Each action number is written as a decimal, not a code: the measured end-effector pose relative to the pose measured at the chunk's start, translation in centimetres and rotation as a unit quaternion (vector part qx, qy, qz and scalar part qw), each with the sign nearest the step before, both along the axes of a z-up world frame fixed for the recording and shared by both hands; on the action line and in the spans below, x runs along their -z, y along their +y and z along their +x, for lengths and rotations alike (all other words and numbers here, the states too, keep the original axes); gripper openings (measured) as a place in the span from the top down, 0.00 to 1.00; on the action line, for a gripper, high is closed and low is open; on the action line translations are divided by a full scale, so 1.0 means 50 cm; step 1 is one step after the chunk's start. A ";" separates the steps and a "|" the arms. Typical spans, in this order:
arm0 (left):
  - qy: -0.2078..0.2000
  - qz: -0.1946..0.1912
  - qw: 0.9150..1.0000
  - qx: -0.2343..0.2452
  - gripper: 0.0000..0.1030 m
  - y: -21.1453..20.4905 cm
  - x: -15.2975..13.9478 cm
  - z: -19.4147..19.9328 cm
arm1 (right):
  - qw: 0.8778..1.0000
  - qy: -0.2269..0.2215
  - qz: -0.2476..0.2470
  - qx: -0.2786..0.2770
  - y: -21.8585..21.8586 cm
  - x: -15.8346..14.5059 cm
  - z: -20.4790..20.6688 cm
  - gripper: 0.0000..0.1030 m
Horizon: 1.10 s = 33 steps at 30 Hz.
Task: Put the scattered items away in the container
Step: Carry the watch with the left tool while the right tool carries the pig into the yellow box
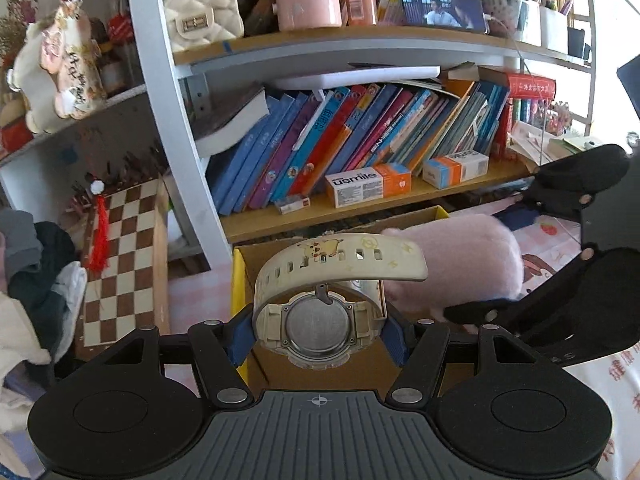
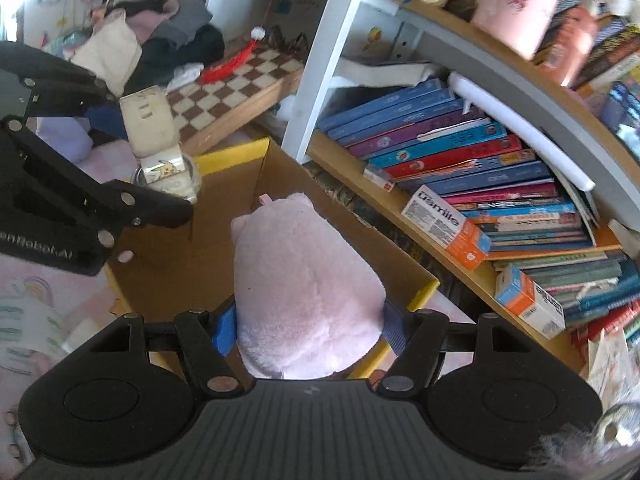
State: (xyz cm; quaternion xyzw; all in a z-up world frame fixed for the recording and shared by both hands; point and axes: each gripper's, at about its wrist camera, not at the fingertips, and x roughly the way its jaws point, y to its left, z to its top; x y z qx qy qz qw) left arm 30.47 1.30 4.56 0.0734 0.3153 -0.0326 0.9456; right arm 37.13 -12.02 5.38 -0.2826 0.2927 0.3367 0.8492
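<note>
Left gripper (image 1: 318,330) clamped on a watch (image 1: 320,320), right gripper (image 2: 310,330) pinching a pink plush (image 2: 304,280), both over a cardboard box (image 2: 224,216).

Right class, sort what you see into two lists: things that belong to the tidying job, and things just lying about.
Part of the job:
- watch, in the left gripper
- pink plush toy, in the right gripper
- cardboard box

Just lying about:
- chessboard
- shelved books
- toothpaste boxes
- cream handbag
</note>
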 end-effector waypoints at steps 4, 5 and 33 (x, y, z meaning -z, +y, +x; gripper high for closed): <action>0.015 -0.003 1.000 -0.002 0.38 0.006 0.022 0.040 | 1.000 0.013 -0.023 -0.013 0.023 0.028 0.040 0.35; 0.021 -0.002 1.000 -0.003 0.38 0.007 0.029 0.050 | 0.999 0.017 -0.029 -0.016 0.029 0.036 0.050 0.35; 0.104 0.043 0.994 0.005 0.35 0.005 0.139 0.142 | 0.991 0.075 -0.099 -0.059 0.082 0.144 0.127 0.32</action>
